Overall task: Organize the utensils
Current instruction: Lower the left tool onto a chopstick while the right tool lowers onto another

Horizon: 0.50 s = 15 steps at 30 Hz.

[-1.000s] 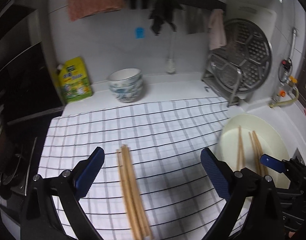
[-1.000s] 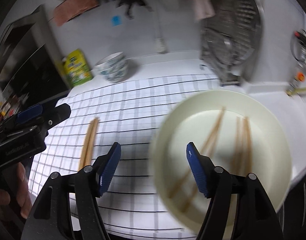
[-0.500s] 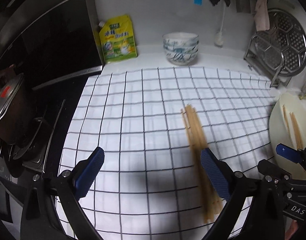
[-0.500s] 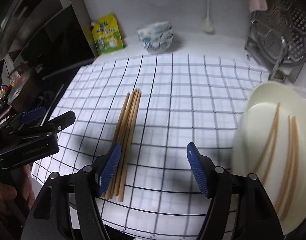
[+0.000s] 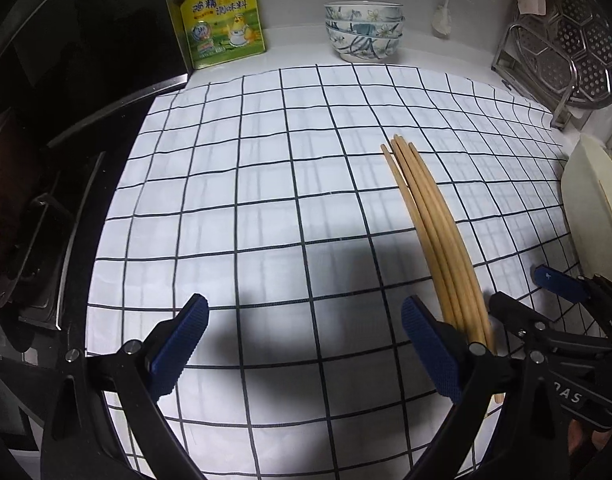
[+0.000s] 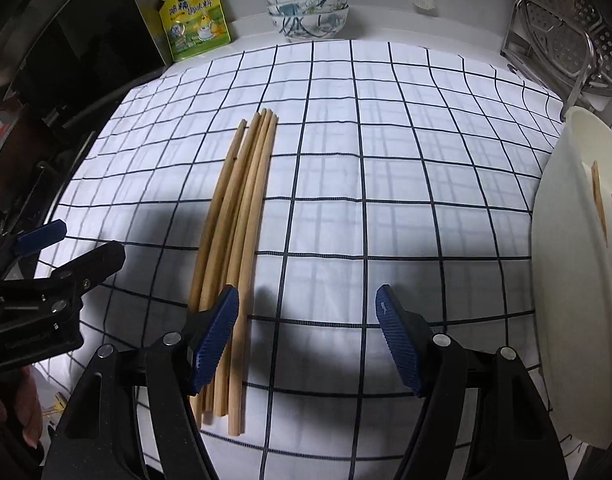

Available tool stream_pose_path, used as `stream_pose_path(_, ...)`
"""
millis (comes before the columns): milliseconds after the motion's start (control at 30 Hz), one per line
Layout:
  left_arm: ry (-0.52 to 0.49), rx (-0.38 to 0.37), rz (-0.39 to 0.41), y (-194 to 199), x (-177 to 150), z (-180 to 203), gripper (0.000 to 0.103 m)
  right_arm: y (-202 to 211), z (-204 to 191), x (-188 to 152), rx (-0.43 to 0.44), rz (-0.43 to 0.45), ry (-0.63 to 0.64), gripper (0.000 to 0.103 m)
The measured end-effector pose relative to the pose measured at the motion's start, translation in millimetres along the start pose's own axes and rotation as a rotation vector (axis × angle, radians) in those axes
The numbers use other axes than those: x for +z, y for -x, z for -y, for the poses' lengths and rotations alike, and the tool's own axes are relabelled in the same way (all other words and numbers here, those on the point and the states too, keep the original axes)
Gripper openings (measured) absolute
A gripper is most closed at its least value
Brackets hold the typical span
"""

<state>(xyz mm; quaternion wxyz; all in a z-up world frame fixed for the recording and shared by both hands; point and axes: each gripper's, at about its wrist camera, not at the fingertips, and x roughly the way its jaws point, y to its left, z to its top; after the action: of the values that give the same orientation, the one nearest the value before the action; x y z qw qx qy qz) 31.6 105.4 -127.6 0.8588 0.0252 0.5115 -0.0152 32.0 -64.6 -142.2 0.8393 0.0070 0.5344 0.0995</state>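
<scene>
Both my claws are wide open and hold nothing. My left claw [image 5: 304,346] hangs low over the cloth [image 5: 266,184], and my right claw [image 6: 307,330] hangs over it too. A bunch of chopsticks [image 6: 236,240] lies flat on the cloth, side by side and touching, with the thin tips pointing to 12 o'clock. In the right view the bunch sits at about 10 o'clock from my right claw, and its near end goes under my left finger there. In the left view the same bunch sits at 1 o'clock, just past the right finger of my left claw. So I think this part of the job is done: these sticks are lined up in a neat row. But more sticks [image 6: 609,216] lie in the pale plate [image 6: 565,264] at 3 o'clock, right at the edge of the cloth. I can see only bits of them, so I can't count them. I think those are what is left. The bowls [image 6: 306,8] at 12 o'clock sit stacked by the wall, far from my claws.
</scene>
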Motion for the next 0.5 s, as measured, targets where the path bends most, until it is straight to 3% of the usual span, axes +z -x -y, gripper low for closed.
stream_pose_path(500, 0.008, -0.054, -0.016, -6.7, 1.1, 7.5, 0.095, -6.3, -10.1, 0.9, -0.043, -0.024, 0.075, 0.068)
